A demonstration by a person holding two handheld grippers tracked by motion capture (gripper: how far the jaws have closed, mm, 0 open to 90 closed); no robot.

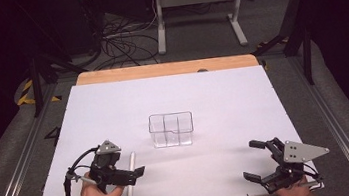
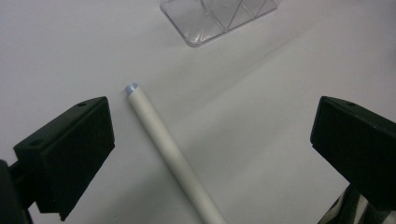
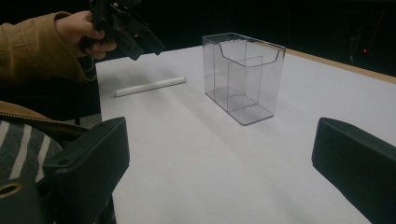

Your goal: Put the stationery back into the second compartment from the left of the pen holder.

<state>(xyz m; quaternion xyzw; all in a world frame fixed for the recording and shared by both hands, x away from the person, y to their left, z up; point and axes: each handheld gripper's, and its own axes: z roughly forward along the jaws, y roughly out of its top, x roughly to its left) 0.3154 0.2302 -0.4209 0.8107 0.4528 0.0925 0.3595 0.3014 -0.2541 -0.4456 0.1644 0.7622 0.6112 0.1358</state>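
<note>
A white pen [image 1: 131, 176] lies on the white table [image 1: 213, 98] near its front left, pointing away from me. My left gripper [image 1: 122, 177] hovers just above it, open. In the left gripper view the pen [image 2: 168, 149] runs diagonally between the wide-apart jaws, nearer the left one, with my left gripper [image 2: 212, 149] holding nothing. A clear plastic container [image 1: 171, 128] with inner dividers stands upright at the table's middle. My right gripper [image 1: 251, 160] is open at the front right, well apart from the container [image 3: 243, 77].
The right gripper view shows the pen [image 3: 149, 86] left of the container, with a hand in a tan sleeve [image 3: 32, 46] holding the left gripper [image 3: 126, 28] above it. A wooden strip [image 1: 164, 69] edges the table's far side. Cables and a stand lie on the floor beyond.
</note>
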